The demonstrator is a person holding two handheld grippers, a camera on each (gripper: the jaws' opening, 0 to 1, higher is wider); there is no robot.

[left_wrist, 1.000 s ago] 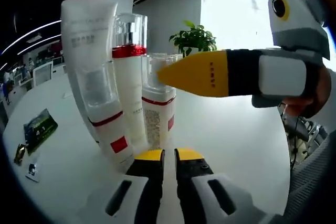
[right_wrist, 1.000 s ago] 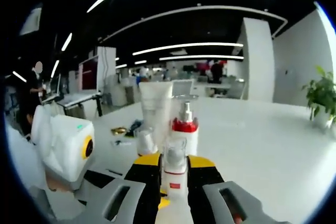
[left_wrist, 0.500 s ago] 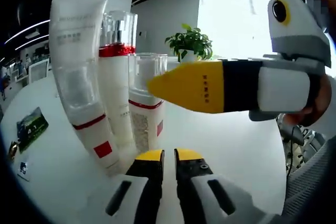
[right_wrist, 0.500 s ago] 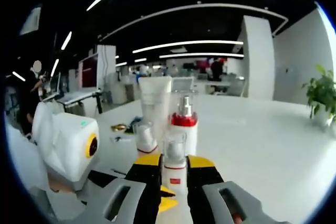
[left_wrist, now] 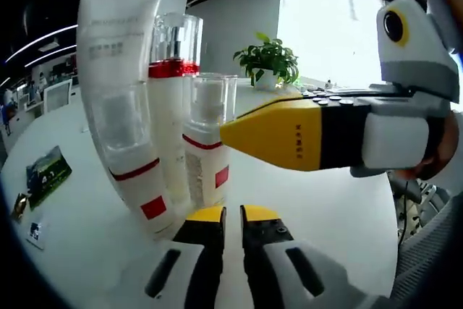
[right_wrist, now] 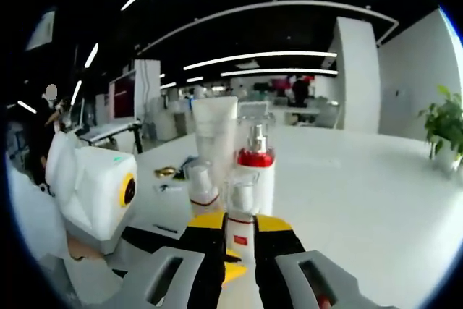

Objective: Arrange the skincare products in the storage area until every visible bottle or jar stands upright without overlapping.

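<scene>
Right tool (right_wrist: pixel 239 228) is gripping the small clear-capped bottle (right_wrist: pixel 241 211) upright on the table (right_wrist: pixel 362 200), just before the red-collared pump bottle (right_wrist: pixel 256 171). Left tool (left_wrist: pixel 232 215) is idling beside it, jaws narrow.

White tube (left_wrist: pixel 119 63), upper left: matt plastic. Pump bottle (left_wrist: pixel 172 106): clear glossy cap, shiny red collar. Small bottle (left_wrist: pixel 206 142), centre: transparent cap, satin white body. Table (left_wrist: pixel 318 200): smooth, glossy white.

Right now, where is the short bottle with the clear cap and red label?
In the right gripper view, the short bottle stands between the right gripper's jaws, directly in front of the red-collared pump bottle.
</scene>
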